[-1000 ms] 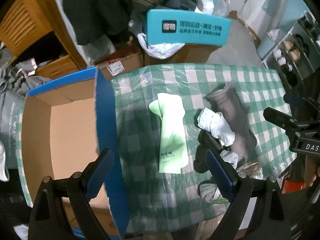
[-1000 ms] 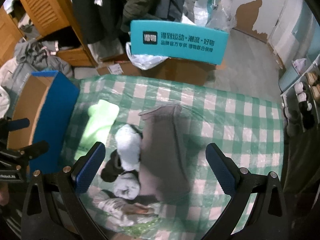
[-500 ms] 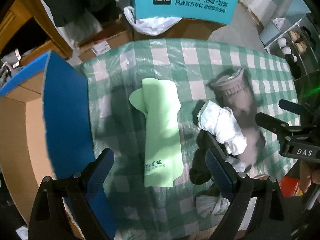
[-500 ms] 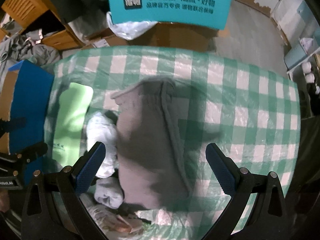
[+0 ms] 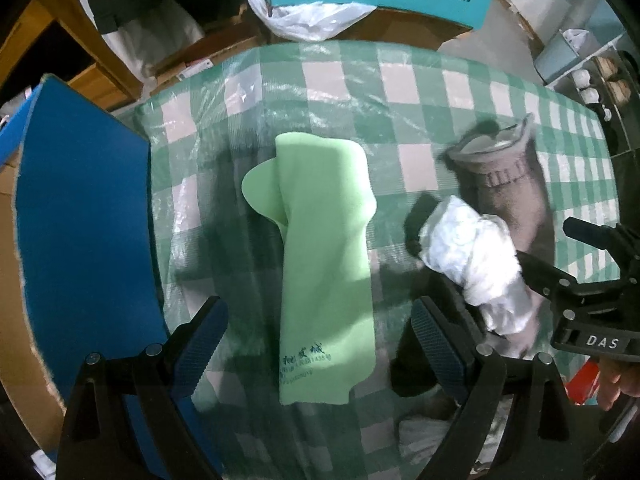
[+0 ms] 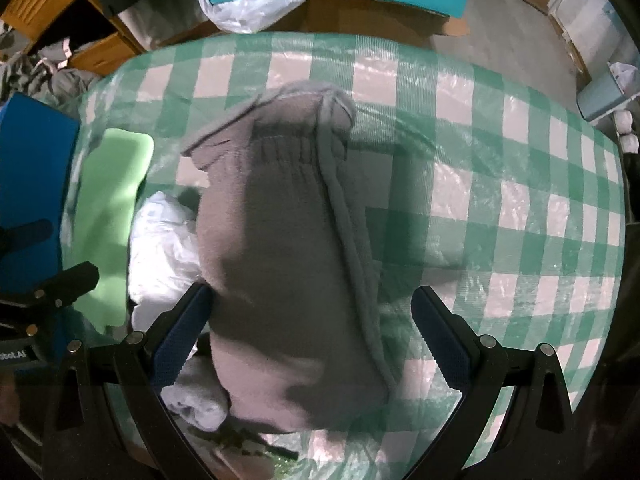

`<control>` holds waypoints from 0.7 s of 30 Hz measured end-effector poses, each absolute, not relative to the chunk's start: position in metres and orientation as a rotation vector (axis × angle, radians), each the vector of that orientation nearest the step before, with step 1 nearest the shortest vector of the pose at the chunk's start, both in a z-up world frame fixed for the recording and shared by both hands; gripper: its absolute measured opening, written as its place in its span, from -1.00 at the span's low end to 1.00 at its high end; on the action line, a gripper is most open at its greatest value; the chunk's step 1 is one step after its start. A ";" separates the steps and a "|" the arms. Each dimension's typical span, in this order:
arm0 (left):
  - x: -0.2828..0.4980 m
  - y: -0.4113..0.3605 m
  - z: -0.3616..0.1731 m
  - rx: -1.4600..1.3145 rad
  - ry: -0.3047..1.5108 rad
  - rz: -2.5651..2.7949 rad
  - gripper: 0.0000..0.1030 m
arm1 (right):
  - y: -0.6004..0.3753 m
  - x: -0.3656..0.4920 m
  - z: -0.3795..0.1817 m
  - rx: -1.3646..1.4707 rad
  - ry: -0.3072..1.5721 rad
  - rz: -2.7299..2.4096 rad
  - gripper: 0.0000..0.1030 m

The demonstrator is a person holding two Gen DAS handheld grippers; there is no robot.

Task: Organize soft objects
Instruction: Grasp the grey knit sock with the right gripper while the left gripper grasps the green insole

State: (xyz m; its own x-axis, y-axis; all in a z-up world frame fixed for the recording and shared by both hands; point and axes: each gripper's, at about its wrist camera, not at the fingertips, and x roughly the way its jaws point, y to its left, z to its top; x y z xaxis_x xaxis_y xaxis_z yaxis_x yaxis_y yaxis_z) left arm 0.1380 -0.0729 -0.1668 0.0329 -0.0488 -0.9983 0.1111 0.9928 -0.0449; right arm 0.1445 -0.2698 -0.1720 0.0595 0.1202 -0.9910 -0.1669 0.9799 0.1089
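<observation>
Left gripper (image 5: 316, 344) spread wide, poised above the green cloth (image 5: 324, 264) lying flat near the tabletop's left edge, just beside the blue box (image 5: 84, 232), probably its destination. Right gripper (image 6: 312, 332) likewise spread, straddling the grey knit piece (image 6: 288, 260) mid-tabletop, pointing down over it, apparently lined up for grasping.

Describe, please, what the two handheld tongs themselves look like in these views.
Both are alike: left tongs and right tongs have black angular frames with silver rivets and two fingers faced with blue ribbed pads. In the left view, the right one's black body bears white letters "DAS".
</observation>
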 end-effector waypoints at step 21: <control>0.143 -0.068 -0.190 0.130 1.503 -0.119 0.30 | -0.273 0.145 -0.169 -0.044 1.492 0.274 -0.45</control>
State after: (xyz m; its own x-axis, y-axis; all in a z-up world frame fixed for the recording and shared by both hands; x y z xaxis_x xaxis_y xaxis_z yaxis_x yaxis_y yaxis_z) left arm 0.1429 -0.0682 -0.1897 0.0640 0.0014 -0.9979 0.1590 0.9872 0.0115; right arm 0.1452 -0.2726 -0.1693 0.0539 0.1532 -0.9867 -0.2076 0.9683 0.1390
